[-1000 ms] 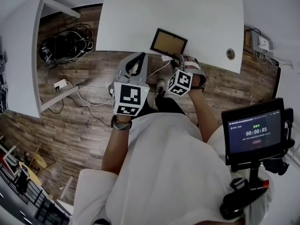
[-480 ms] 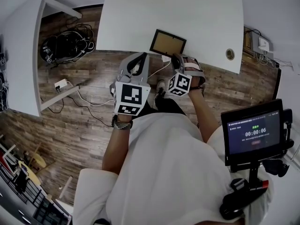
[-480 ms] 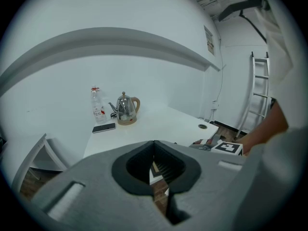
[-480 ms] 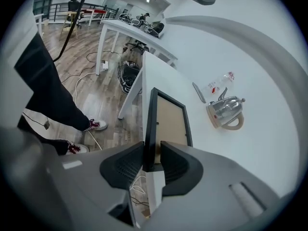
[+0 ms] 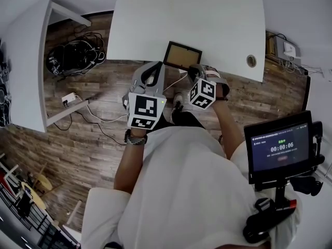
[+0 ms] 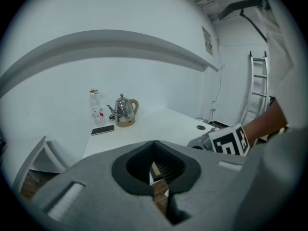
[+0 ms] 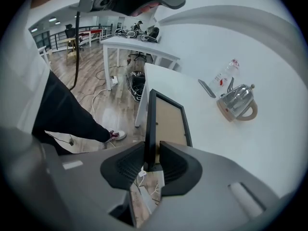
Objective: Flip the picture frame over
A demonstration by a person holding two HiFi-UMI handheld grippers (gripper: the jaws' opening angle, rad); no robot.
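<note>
The picture frame (image 5: 182, 56), black-edged with a brown board face up, lies at the near edge of the white table (image 5: 207, 14). My right gripper (image 5: 193, 72) points steeply down at the frame's near right corner. In the right gripper view the frame (image 7: 168, 119) runs edge-on between the jaws of the right gripper (image 7: 150, 165), which are closing. A thin gap still shows beside one pad. My left gripper (image 5: 155, 65) hovers left of the frame, off the table's edge, and in the left gripper view this left gripper (image 6: 155, 170) looks shut with nothing in it.
At the table's far side stand a steel kettle (image 6: 124, 112), a plastic bottle (image 6: 96, 107) and a phone (image 6: 102, 129). A cable hole (image 5: 251, 61) sits near the right corner. Cables (image 5: 75, 53) lie on the wood floor, beside a second white table (image 5: 26, 61). A timer screen (image 5: 282, 147) is at right.
My right gripper has tipped and edged slightly in at the frame's near corner. The frame stays at the table edge. My left gripper has not moved.
</note>
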